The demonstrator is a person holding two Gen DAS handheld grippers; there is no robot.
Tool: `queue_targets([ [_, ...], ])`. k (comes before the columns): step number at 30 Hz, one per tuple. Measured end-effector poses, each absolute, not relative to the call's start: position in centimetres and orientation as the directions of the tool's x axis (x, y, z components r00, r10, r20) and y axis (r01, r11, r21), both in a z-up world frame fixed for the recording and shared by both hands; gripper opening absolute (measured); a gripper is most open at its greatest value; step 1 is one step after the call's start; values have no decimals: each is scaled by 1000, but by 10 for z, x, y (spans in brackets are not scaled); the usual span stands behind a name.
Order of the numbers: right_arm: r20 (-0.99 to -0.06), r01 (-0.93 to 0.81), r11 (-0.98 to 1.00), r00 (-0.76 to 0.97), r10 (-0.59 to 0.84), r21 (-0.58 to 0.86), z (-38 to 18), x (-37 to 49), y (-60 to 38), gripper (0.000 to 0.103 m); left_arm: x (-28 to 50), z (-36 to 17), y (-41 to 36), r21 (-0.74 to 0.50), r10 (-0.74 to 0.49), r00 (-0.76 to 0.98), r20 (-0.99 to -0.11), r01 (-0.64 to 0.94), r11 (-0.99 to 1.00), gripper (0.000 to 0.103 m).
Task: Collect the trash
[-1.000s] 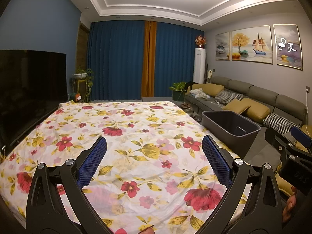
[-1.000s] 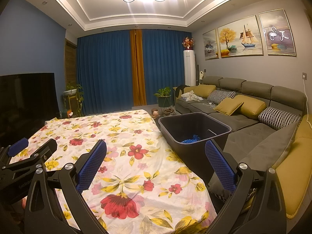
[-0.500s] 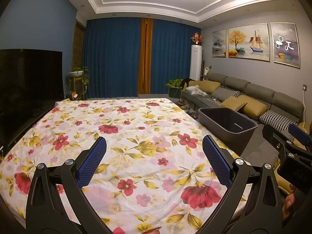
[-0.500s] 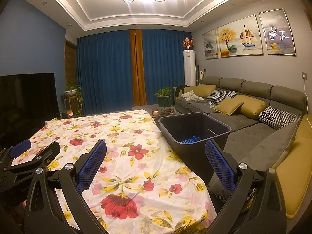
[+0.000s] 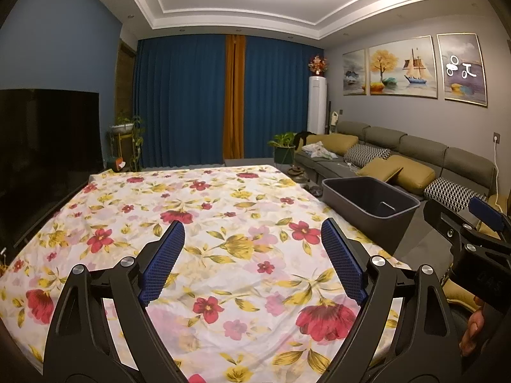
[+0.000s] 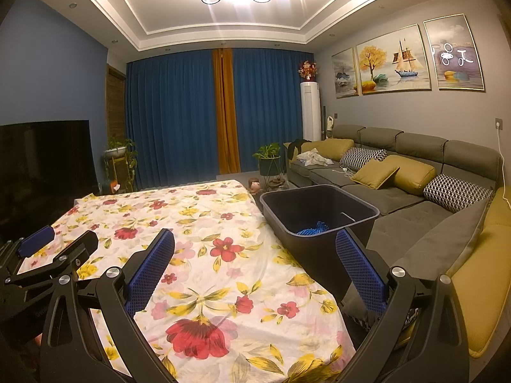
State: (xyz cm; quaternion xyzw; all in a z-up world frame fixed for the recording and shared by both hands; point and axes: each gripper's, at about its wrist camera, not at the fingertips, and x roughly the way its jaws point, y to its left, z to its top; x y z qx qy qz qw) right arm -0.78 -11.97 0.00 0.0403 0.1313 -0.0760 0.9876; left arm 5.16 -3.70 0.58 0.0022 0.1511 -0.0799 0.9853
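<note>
A dark grey bin (image 6: 319, 210) stands beside the right edge of the table, which is covered by a floral cloth (image 6: 191, 210). A crumpled blue item (image 6: 314, 228) lies at the bin's bottom. My right gripper (image 6: 255, 234) hovers open above the cloth's near right corner, nothing between its blue pads. My left gripper (image 5: 253, 226) hangs over the middle of the cloth (image 5: 223, 198); its jaws are closing with nothing between them. From the left wrist view the bin (image 5: 370, 204) is at the right, its contents hidden. Each gripper shows at the edge of the other's view.
A grey sofa (image 6: 399, 198) with yellow and patterned cushions runs along the right wall behind the bin. A dark TV (image 5: 41, 159) stands at the table's left side. Potted plants (image 6: 268, 159) and blue curtains are at the far end. A hand (image 5: 472, 328) shows low right.
The left gripper's pads have come a little closer together. The right gripper and the bin look the same.
</note>
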Motion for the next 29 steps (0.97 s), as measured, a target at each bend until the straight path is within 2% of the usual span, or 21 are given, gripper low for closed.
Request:
queue_targets([
  [17, -264, 161, 985, 954, -140, 60, 1, -7, -119, 97, 50, 8, -37, -12, -143, 944, -296, 146, 989, 86],
  [23, -263, 162, 985, 954, -140, 62, 1, -7, -119, 97, 49, 10, -36, -13, -130, 945, -298, 132, 991, 94],
  [29, -264, 163, 985, 954, -141, 63, 1, -7, -119, 97, 48, 12, -33, -34, -135, 948, -287, 131, 991, 95],
])
